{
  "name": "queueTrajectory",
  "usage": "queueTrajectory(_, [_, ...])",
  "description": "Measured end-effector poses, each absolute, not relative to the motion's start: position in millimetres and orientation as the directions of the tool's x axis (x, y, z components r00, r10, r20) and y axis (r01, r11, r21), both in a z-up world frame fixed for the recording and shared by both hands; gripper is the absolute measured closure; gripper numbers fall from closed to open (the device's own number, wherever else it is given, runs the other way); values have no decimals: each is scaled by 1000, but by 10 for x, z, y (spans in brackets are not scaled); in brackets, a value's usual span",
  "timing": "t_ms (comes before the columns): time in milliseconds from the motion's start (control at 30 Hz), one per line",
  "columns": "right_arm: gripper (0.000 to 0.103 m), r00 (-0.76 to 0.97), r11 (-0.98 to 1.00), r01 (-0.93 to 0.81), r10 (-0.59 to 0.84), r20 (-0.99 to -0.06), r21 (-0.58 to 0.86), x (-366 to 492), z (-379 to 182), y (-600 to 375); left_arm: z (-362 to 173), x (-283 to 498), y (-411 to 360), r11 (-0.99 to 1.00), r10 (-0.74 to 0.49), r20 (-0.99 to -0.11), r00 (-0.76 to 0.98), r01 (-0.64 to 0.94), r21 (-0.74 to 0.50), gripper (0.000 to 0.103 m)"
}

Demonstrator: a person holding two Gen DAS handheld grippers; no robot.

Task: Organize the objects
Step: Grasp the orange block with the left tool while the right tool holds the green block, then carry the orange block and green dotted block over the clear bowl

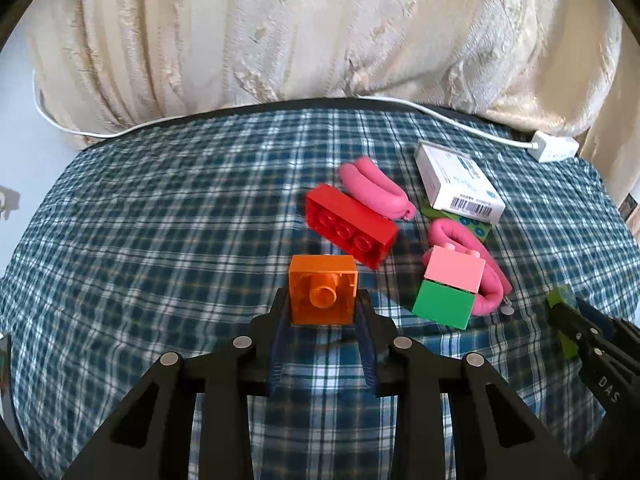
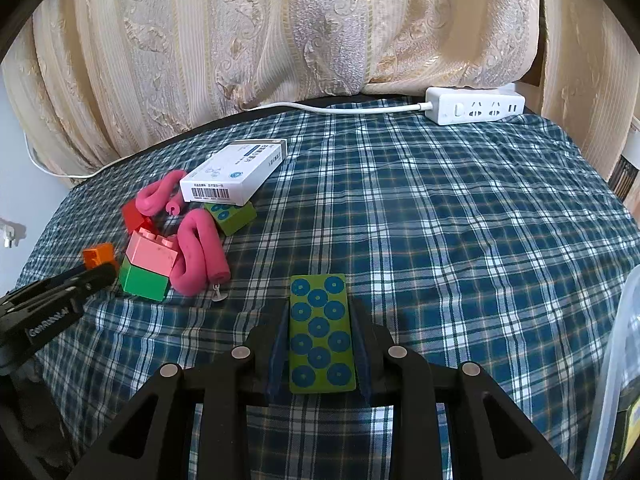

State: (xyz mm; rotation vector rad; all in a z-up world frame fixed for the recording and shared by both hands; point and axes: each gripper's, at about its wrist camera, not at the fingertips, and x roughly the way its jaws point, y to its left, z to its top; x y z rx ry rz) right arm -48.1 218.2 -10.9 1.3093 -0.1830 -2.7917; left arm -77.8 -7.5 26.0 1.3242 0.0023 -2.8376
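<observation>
A blue plaid tablecloth (image 1: 160, 220) is spreading beneath both claws, with a cream curtain (image 2: 240, 40) hanging beyond it. A white power strip (image 2: 476, 106) is lying far ahead and right of the right gripper (image 2: 320, 332). A white box (image 1: 458, 182) is resting ahead and right of the left gripper (image 1: 322, 304), leaning on a green dotted block. Nearer are sitting a red brick (image 1: 350, 226), pink foam rollers (image 1: 374, 188) and a pink-on-green brick stack (image 1: 448, 290). The right gripper is clamping a green dotted block (image 2: 320, 332) between its fingers. The left gripper is pinching an orange brick (image 1: 322, 290) at its fingertips.
</observation>
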Motion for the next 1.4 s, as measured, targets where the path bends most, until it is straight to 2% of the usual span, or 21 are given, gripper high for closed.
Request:
queueTrajectory(500, [72, -659, -990, -47, -67, -749, 129, -262, -10, 2161, 544, -488, 91, -998, 42, -710, -703, -55, -4, 71])
queueTrajectory(1400, [72, -750, -971, -102, -67, -658, 215, 488, 363, 2678, 736, -63, 811, -977, 146, -690, -709, -213, 12, 71])
